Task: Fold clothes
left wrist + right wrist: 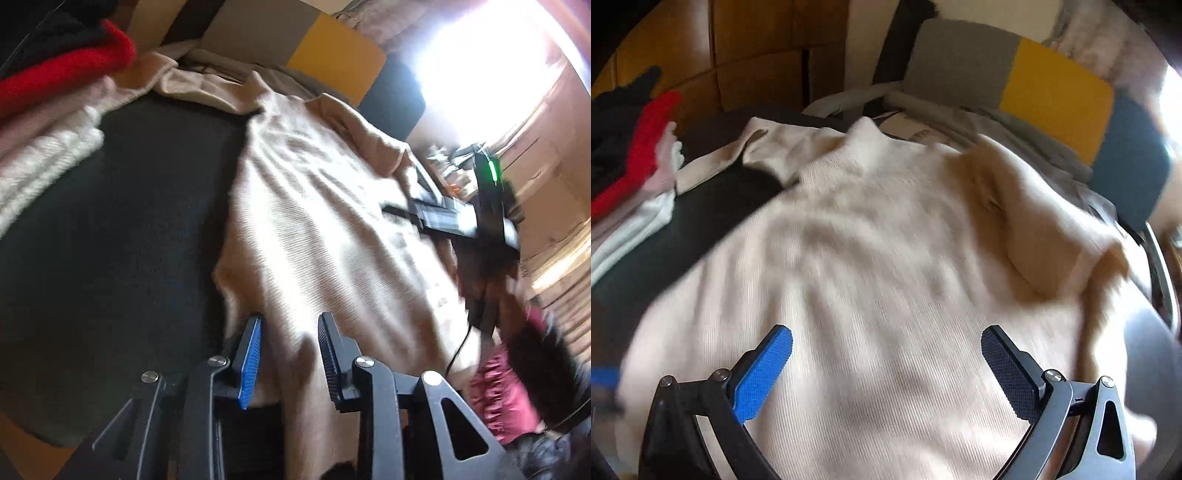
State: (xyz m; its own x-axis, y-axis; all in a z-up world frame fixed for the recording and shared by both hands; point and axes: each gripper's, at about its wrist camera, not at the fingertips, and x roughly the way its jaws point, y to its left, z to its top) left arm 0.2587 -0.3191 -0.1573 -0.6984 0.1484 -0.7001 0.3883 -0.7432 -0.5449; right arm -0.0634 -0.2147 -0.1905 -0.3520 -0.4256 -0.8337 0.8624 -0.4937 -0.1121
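Blue-padded fingers of the left gripper [290, 354] stood a narrow gap apart at the bottom of the frame, over the near edge of the cream sweater [325, 206]; whether cloth sat between them I cannot tell. In the right wrist view the right gripper [886, 373] gaped wide above the sweater's body, holding nothing. That sweater lay spread on the dark surface [122, 229], collar toward the upper middle, one sleeve [1045, 236] turned in over the chest at right, the other trailing to the upper left. A stack of folded clothes [48, 122] sat at far left. By my reading, this garment was only partly folded.
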